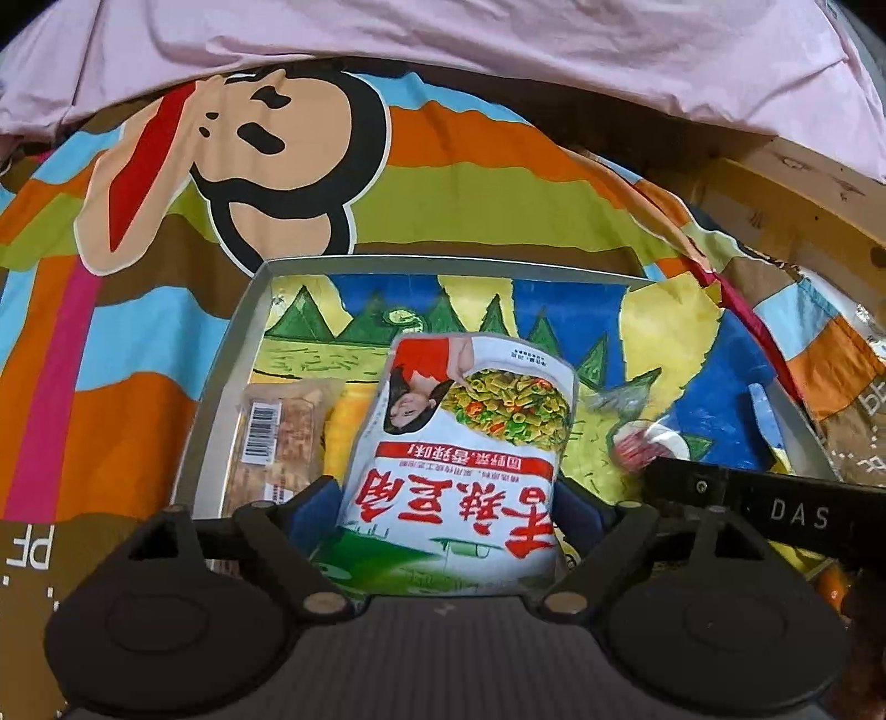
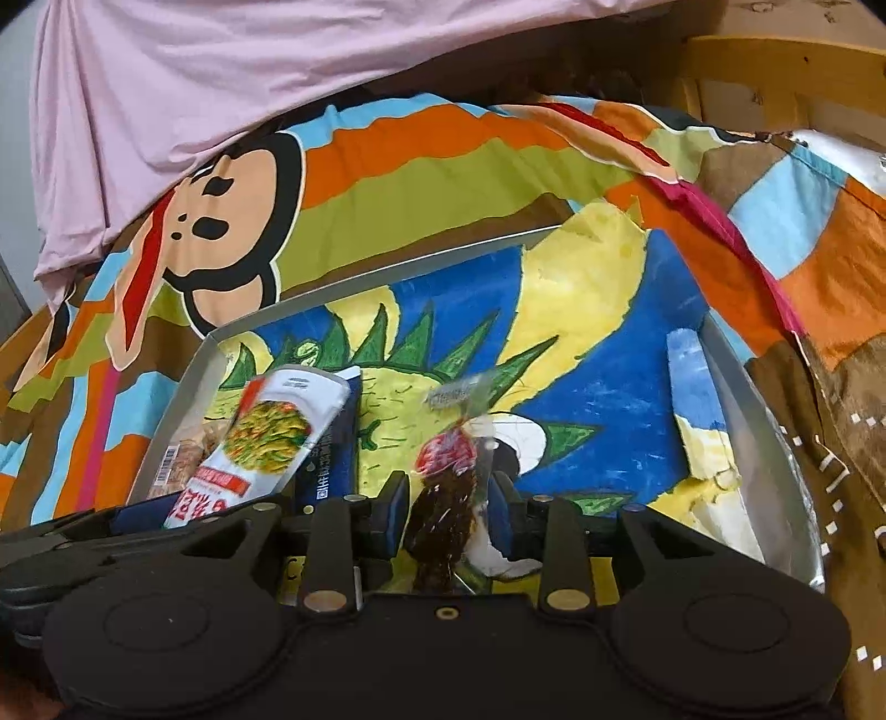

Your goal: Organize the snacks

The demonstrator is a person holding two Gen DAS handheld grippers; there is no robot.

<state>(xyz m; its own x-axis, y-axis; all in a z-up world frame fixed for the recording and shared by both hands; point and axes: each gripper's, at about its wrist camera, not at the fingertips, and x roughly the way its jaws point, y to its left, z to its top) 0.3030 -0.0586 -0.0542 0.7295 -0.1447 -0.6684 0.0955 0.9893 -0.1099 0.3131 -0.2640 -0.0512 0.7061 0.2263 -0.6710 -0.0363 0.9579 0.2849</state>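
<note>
Your left gripper stands wide, with the white snack bag between its blue pads. Whether the pads press on the bag you cannot tell from the left view, as the bag's lower edge runs down behind the gripper body. The bag sits inside the grey tray, leaning over the painted liner of green spikes on blue and yellow.

Your right gripper has its jaws parted a little, with a small clear packet of dark strips between them. The pads sit just beside the packet; contact is not plain. The packet lies on the tray floor near the front rim.

Surroundings: a clear wrapped pastry packet lies beside the tray's left wall, just left of the white bag. A dark blue packet stands behind the white bag in the right view. The tray rests on a striped cloth with a cartoon monkey face, and a pink sheet hangs behind it. A wooden frame shows at the far right.

Writing: the white bag carries large red Chinese characters, upside down to your left camera, under a picture of a green and yellow dish. The pastry packet shows a barcode. "DAS" reads on the black arm at the right of the left view. The dark packet's red label is blurred and unreadable.
</note>
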